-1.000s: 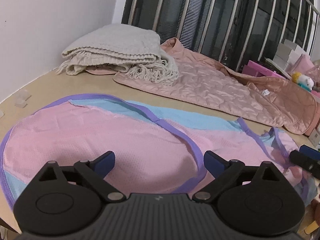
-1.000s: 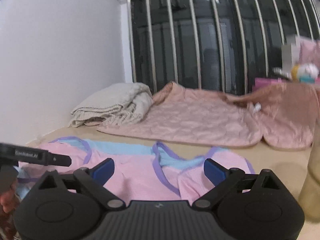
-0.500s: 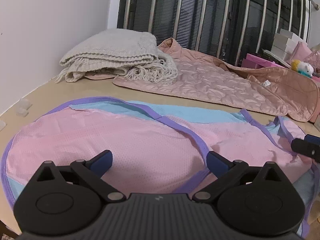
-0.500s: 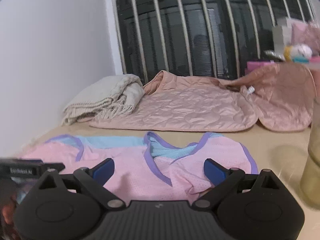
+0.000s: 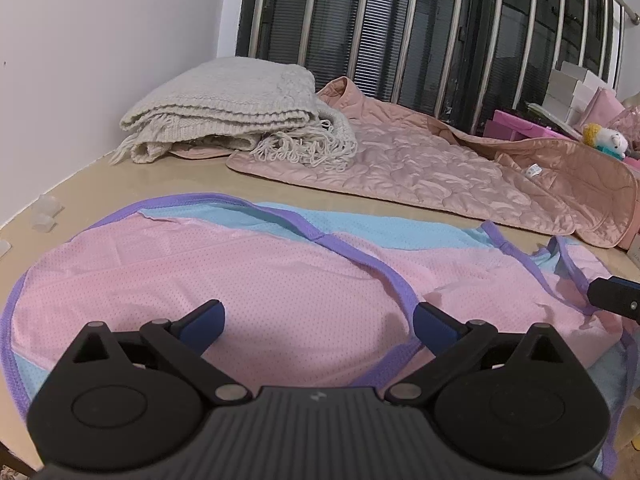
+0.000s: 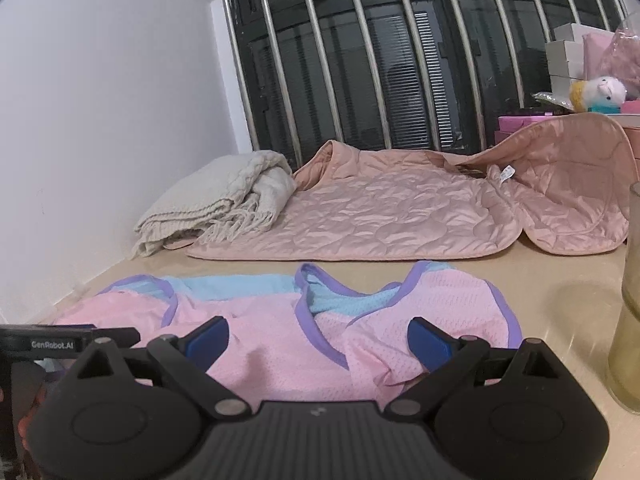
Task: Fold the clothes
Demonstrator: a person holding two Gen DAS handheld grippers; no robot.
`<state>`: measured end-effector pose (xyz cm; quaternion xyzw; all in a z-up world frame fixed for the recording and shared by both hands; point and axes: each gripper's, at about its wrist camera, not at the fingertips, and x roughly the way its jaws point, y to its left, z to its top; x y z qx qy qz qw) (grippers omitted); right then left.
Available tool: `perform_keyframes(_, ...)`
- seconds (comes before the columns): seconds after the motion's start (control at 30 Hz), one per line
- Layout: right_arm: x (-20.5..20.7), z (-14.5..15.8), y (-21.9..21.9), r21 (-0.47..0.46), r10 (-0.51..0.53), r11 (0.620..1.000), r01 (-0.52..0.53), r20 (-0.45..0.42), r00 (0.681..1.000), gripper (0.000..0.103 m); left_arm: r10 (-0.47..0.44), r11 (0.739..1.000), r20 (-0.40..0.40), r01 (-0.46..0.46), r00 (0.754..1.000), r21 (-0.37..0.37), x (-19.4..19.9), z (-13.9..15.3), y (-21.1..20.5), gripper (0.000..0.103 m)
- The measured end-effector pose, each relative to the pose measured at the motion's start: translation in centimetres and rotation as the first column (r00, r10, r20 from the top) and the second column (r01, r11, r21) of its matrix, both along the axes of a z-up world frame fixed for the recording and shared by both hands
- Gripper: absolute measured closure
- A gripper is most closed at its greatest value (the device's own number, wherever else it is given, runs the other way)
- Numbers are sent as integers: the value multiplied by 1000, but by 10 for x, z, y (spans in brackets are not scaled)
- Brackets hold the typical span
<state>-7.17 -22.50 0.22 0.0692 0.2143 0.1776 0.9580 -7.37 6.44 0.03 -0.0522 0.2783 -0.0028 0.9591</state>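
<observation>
A pink mesh vest [image 5: 248, 280] with light-blue lining and purple trim lies flat on the beige table [image 5: 120, 184]. In the right wrist view its shoulder straps and neckline [image 6: 328, 316] lie at the right end, a little rumpled. My left gripper [image 5: 318, 322] is open and empty, just above the vest's body. My right gripper [image 6: 318, 342] is open and empty, just above the strap end. The right gripper's tip shows at the right edge of the left wrist view [image 5: 616, 300]. The left gripper's body shows at the left edge of the right wrist view [image 6: 60, 340].
A folded cream knit blanket [image 5: 232, 108] and a pink quilted cover [image 5: 432, 168] lie at the back, against a barred window [image 5: 400, 28]. A white wall [image 5: 80, 60] bounds the left. A yellowish glass [image 6: 628, 320] stands at the right. Boxes and a plush toy [image 6: 600, 92] sit far right.
Both grippers have tilted and shifted slightly over the vest, staying open. The vest now lies a little flatter and more spread out at the strap end.
</observation>
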Motion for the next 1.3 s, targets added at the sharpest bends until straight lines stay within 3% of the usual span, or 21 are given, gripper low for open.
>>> perform_keyframes(0.13, 2, 0, 0, 10, 34, 999, -34, -19, 999, 7, 8, 1000, 1, -8, 1000, -1, -8, 0, 4, 1)
perform_keyframes(0.4, 6, -1, -13, 137, 28, 990, -18, -71, 997, 7, 92, 994, -16, -93, 996, -60, -28, 11, 26, 1)
perform_keyframes(0.5, 8, -2, -16, 161, 10, 987, 4, -88, 996, 7, 62, 994, 3, -61, 998, -95, -34, 17, 26, 1)
perform_keyframes(0.63, 4, 3, -10, 123, -23, 992, 30, -58, 998, 7, -24, 998, 47, 27, 999, -56, -40, 24, 9, 1)
perform_keyframes(0.7, 7, 15, 0, 91, -37, 995, 43, -74, 997, 7, -57, 998, 53, 55, 997, 30, -43, 22, -5, 2)
perform_keyframes(0.77, 12, 32, 19, 57, -8, 998, 13, -85, 996, 8, -60, 993, 52, 54, 997, 107, -47, 18, -12, 11)
perform_keyframes(0.83, 23, 48, 48, -8, 74, 997, -75, -93, 993, 12, -52, 989, 44, 46, 998, 140, -54, 16, -9, 20)
perform_keyframes(0.97, 56, 59, 127, -183, 218, 954, -239, -129, 967, 19, -68, 998, -11, 68, 998, -4, -64, 14, 18, 37)
perform_keyframes(1.03, 79, 52, 162, -227, 254, 928, -295, -195, 947, 39, -65, 997, -31, 63, 997, -44, -66, 10, 27, 51)
perform_keyframes(1.13, 112, 39, 194, -250, 240, 914, -320, -303, 922, 60, -62, 998, -26, 61, 998, -26, -69, 9, 32, 74)
perform_keyframes(1.3, 124, 41, 201, -215, 229, 928, -304, -314, 921, 60, -83, 996, -31, 83, 996, -19, -75, 9, 35, 83)
